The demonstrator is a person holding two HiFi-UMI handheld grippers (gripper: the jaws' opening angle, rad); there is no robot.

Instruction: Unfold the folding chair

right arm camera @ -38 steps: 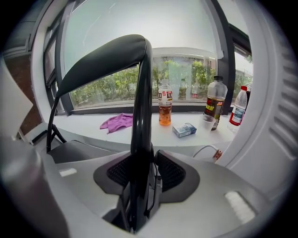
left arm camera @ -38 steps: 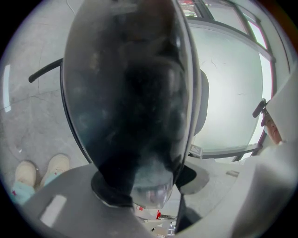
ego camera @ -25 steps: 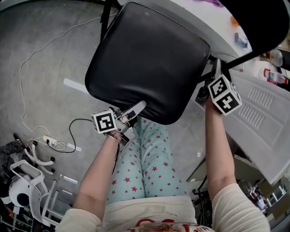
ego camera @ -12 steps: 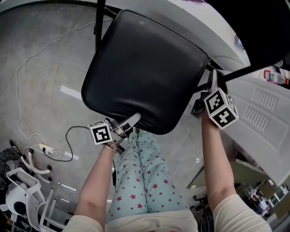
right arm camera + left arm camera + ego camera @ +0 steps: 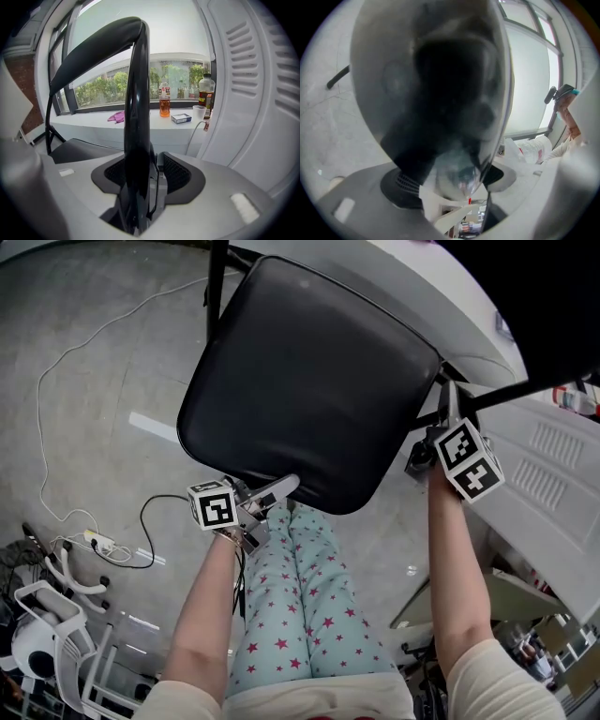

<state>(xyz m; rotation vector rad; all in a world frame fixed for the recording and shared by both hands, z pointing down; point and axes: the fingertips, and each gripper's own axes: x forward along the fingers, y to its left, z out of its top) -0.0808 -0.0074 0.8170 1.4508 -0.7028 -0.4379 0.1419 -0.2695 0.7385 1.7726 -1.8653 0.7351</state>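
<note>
On the floor (image 5: 94,381) at far left lie a white cable (image 5: 56,371), a black cable (image 5: 155,512) and a power strip (image 5: 97,540). The left tongs (image 5: 279,489) reach in from the lower left and are closed on the near edge of the seat (image 5: 309,381). The left gripper view confirms the dark cushion filling the gap between the jaws, against the pads. The folding chair (image 5: 319,399) stands directly ahead of the person's legs (image 5: 300,606), which are in star-patterned trousers. Its black seat is turned face-up towards the head camera, and its backrest (image 5: 525,287) rises dark at upper right. The right tongs (image 5: 444,418) are at the seat's right side, set about the black frame tube (image 5: 137,117). Their jaws have just been opening: the tube lies close to the left pad, with a visible gap to the right pad, so there is no firm grip. Beyond the tube, the white bench (image 5: 140,129) carries a pink cloth (image 5: 117,116), two bottles (image 5: 163,99) and a small box (image 5: 181,118). A white louvred panel (image 5: 553,484) occupies the far right.
</note>
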